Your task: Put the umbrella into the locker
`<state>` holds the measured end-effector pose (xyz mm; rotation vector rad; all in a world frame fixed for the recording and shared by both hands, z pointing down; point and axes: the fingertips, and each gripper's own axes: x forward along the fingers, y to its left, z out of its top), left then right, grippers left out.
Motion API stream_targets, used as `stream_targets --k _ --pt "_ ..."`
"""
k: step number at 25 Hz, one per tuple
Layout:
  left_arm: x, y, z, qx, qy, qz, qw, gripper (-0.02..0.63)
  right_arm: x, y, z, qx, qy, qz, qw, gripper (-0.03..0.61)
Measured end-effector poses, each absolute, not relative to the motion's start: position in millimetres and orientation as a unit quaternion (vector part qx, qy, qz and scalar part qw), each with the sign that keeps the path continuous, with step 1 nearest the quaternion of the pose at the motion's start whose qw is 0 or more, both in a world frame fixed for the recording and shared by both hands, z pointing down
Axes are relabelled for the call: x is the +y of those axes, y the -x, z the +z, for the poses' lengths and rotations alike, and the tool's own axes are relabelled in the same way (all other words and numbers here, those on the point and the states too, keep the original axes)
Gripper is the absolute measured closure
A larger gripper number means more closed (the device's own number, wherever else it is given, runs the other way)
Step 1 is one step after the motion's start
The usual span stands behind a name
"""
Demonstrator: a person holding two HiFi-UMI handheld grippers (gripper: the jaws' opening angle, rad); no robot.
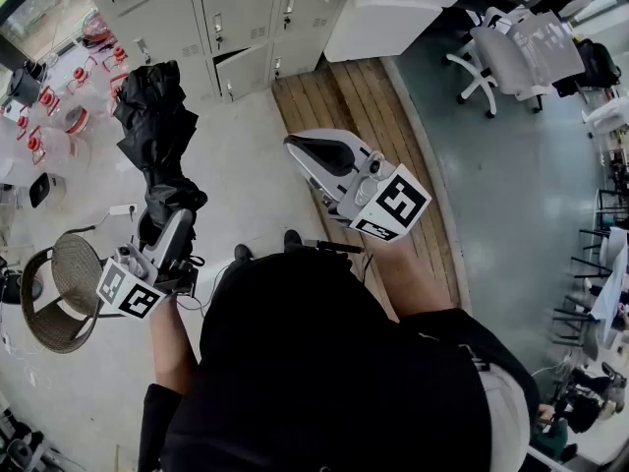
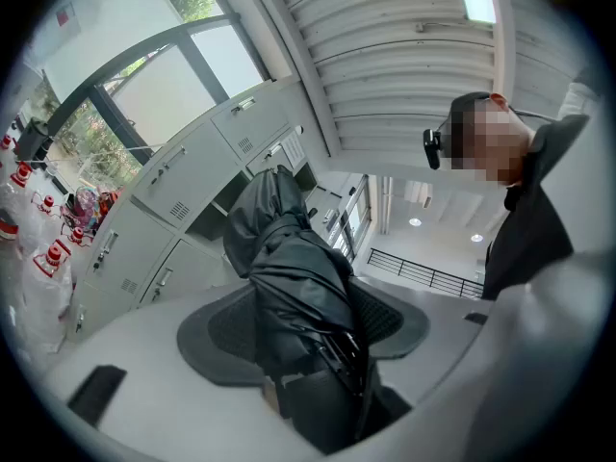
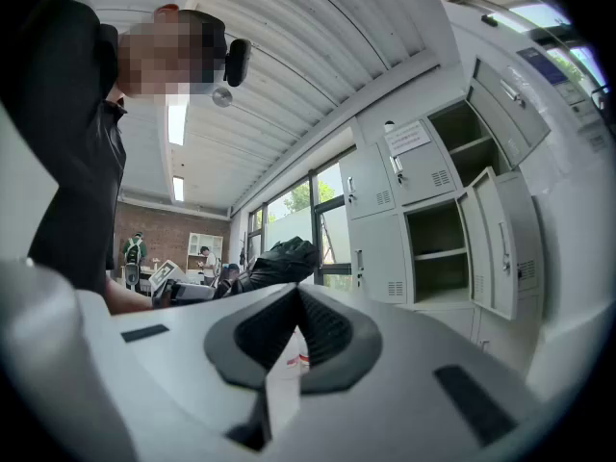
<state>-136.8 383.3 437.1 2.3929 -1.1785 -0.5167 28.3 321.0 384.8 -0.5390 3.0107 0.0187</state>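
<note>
Holding the folded black umbrella (image 1: 155, 136) in my left gripper (image 1: 169, 222), jaws wide around it, long axis pointing toward the open locker (image 1: 241, 72) ahead. Right gripper (image 1: 307, 148) is closed, empty.

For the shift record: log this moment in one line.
left gripper: jaws shut on black umbrella | right gripper: jaws shut, empty | locker: door open, umbrella not yet inside

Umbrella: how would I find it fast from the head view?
Find the wall of grey metal lockers at the head view's top. Below them, the left hand-held gripper holds up the black folded fabric umbrella. It is the only crumpled black bundle beside small red-and-white objects.
</note>
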Motion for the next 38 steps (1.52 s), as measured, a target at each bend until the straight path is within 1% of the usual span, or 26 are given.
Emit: stream_targets --k 6,11,15,19,26,31,35,38 --pt "378 117 430 -0.415 -0.862 -0.197 0.215 0.334 316 -46 386 0.984 0.173 0.001 0.041 0.568" --pt "378 122 437 -0.409 -0.857 -0.219 0.224 0.334 318 -45 398 0.984 0.175 0.0 0.041 0.568" --pt "357 85 426 -0.41 -0.855 -0.216 0.233 0.334 302 -85 385 0.985 0.16 -0.016 0.064 0.566" --pt "350 65 424 -0.41 -0.855 -0.216 0.232 0.334 299 -107 387 0.985 0.149 -0.026 0.077 0.566" --pt "342 33 428 -0.424 -0.846 -0.223 0.235 0.334 288 -147 400 0.987 0.142 -0.03 0.066 0.566" --pt "338 16 444 -0.429 -0.836 -0.226 0.255 0.334 273 -168 423 0.987 0.149 -0.042 0.047 0.566" --pt "333 15 461 -0.435 -0.83 -0.21 0.28 0.334 253 -179 437 0.983 0.165 -0.061 0.045 0.566" --pt "317 23 470 -0.436 -0.826 -0.207 0.292 0.334 230 -172 444 0.981 0.171 -0.075 0.048 0.566"
